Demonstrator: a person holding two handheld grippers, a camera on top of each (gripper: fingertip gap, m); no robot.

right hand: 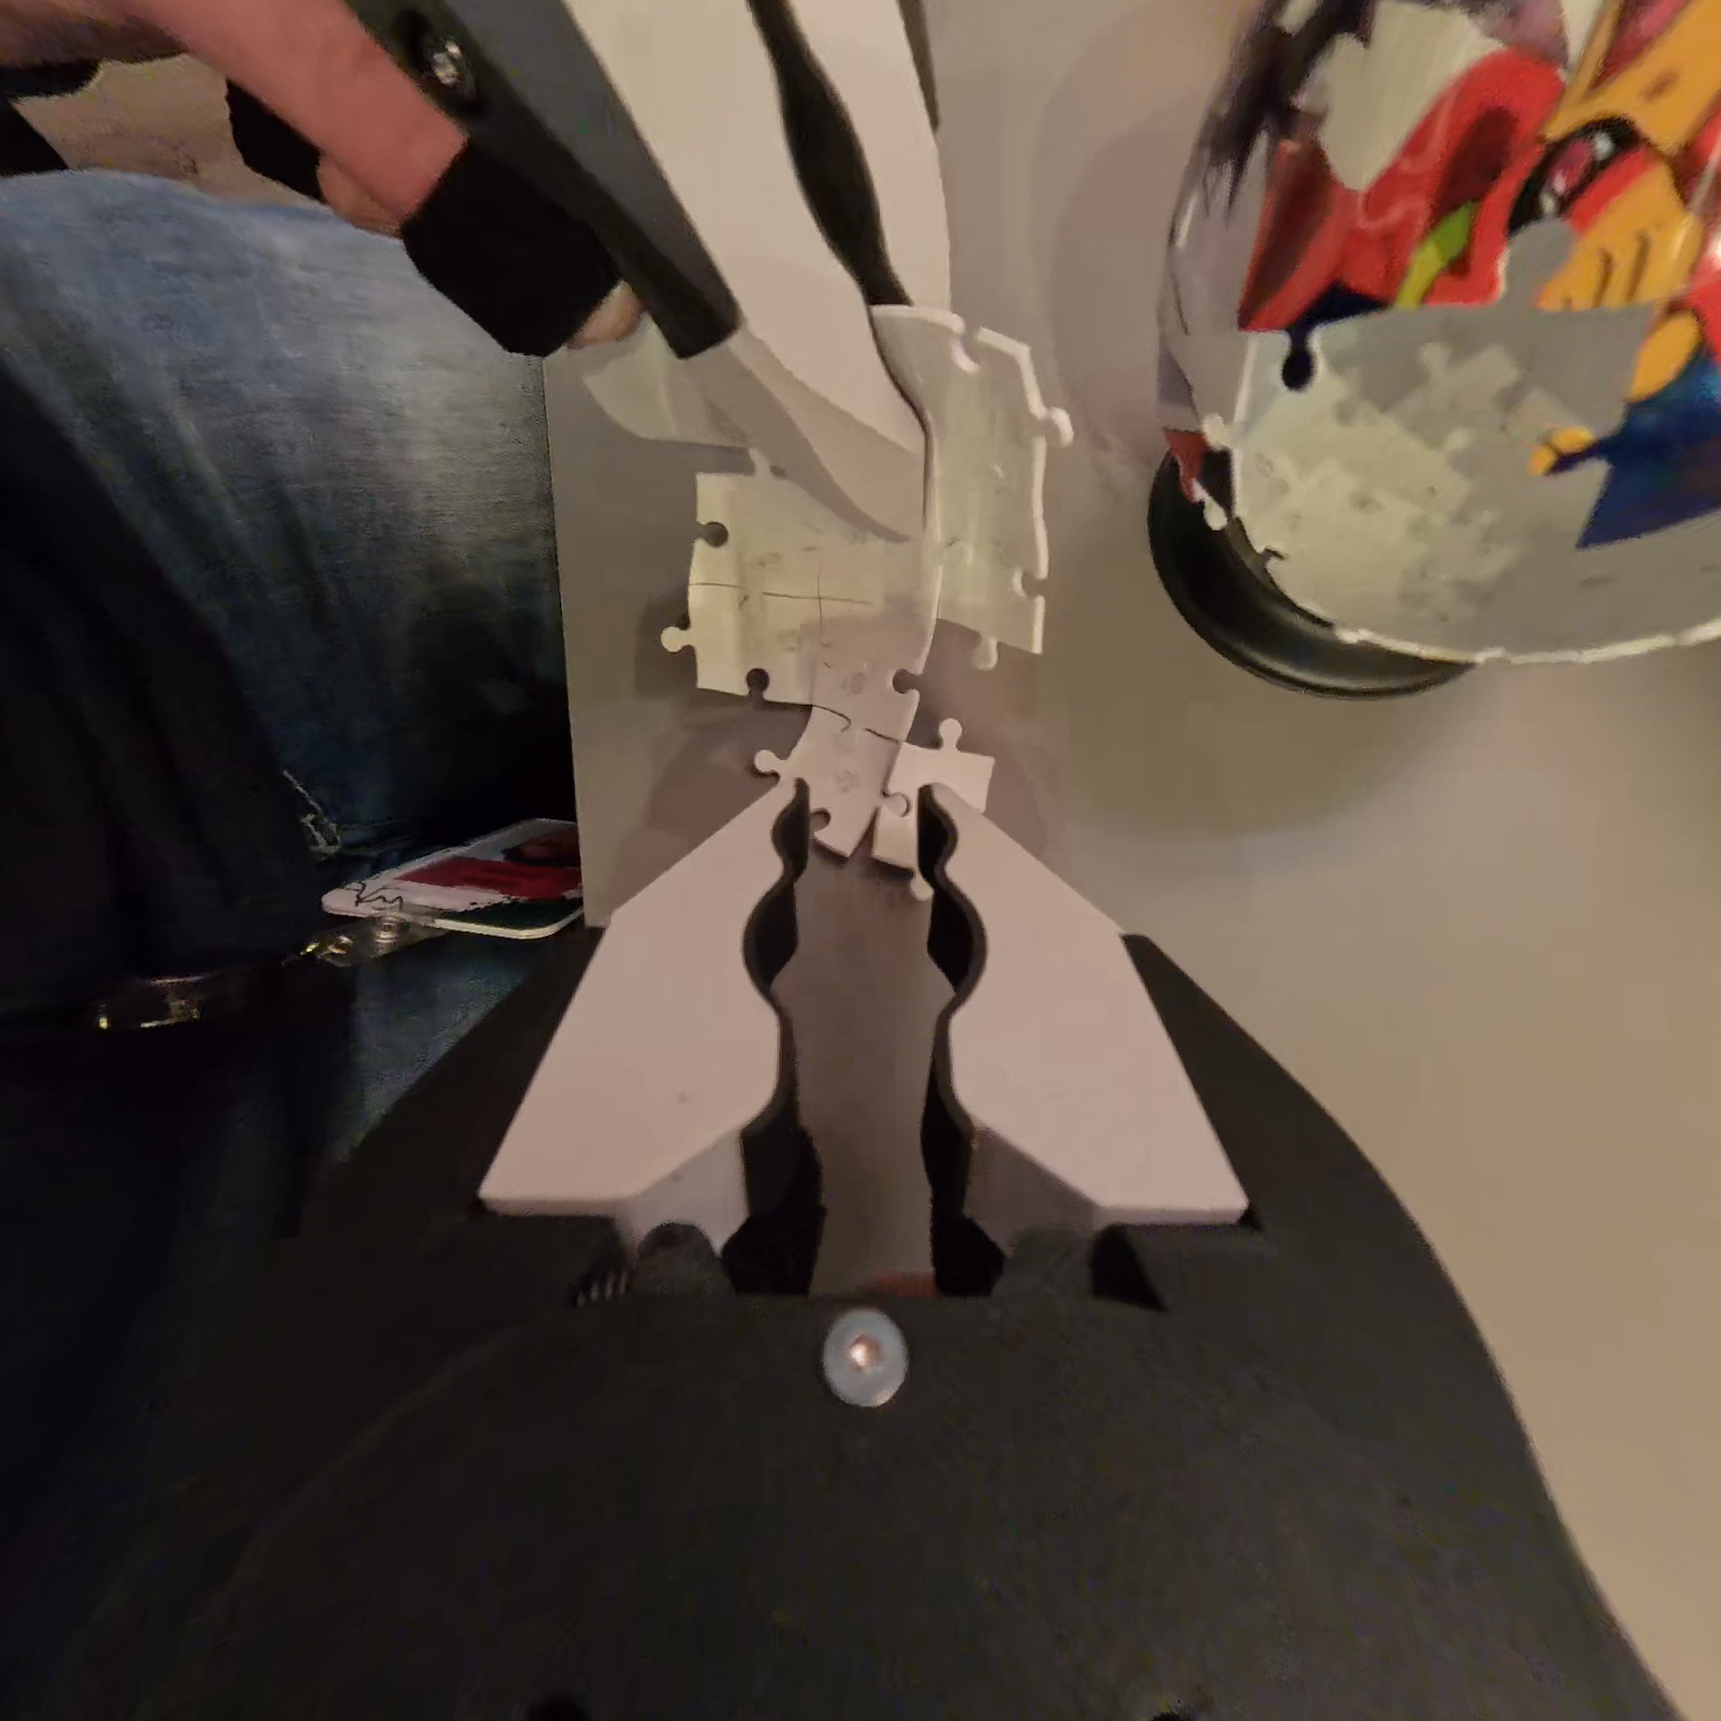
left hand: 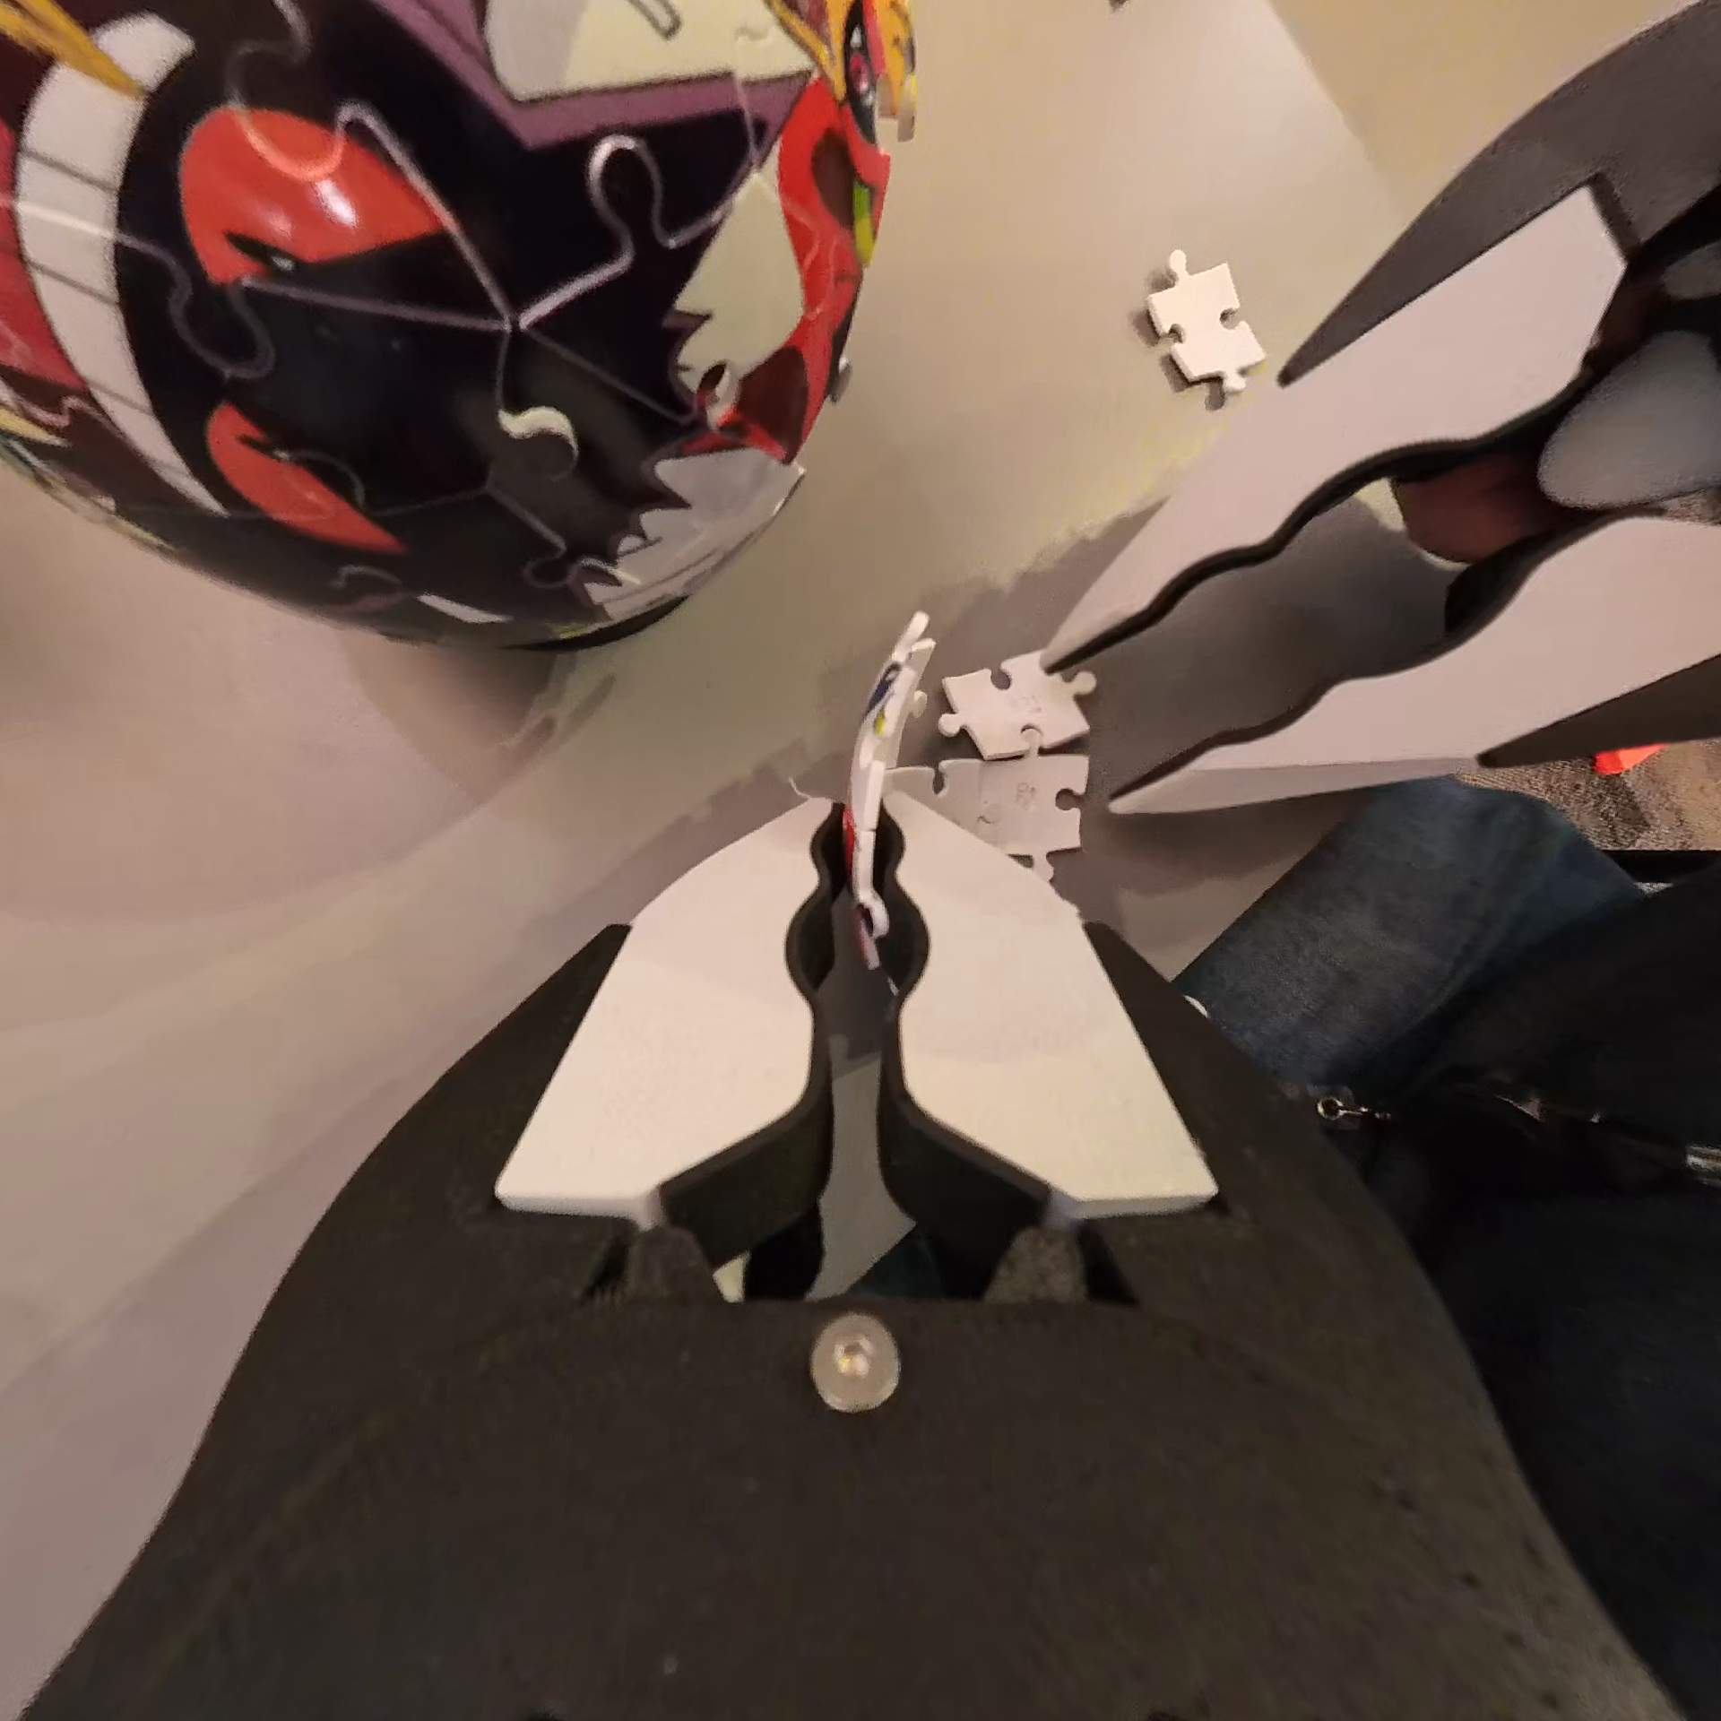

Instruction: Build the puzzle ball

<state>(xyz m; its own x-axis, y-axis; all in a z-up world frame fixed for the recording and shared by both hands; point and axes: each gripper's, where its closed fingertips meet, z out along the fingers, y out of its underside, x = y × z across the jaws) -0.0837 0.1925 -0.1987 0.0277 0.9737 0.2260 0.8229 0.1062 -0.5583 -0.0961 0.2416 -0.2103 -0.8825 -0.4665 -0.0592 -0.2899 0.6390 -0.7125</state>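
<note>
The puzzle ball (left hand: 419, 307), glossy black, red and purple, fills the upper left of the left wrist view. In the right wrist view it (right hand: 1443, 372) stands on a black ring stand (right hand: 1239, 605), with an open gap showing its grey inside. My left gripper (left hand: 861, 824) is shut on a joined section of pieces (left hand: 885, 736), seen edge-on. That section (right hand: 987, 494) shows its white backs in the right wrist view. My right gripper (right hand: 861, 810) is open, its tips either side of two white pieces (right hand: 852, 764) lying on the table; they also show in the left wrist view (left hand: 1020, 736).
One loose white piece (left hand: 1201, 321) lies farther back on the pale table (left hand: 279, 838). The table edge runs close by on the person's side. A person's jeans (right hand: 279, 419) and a hanging card (right hand: 466, 885) are beyond it. Across from one pair of fingers to the other is roughly 6 centimeters.
</note>
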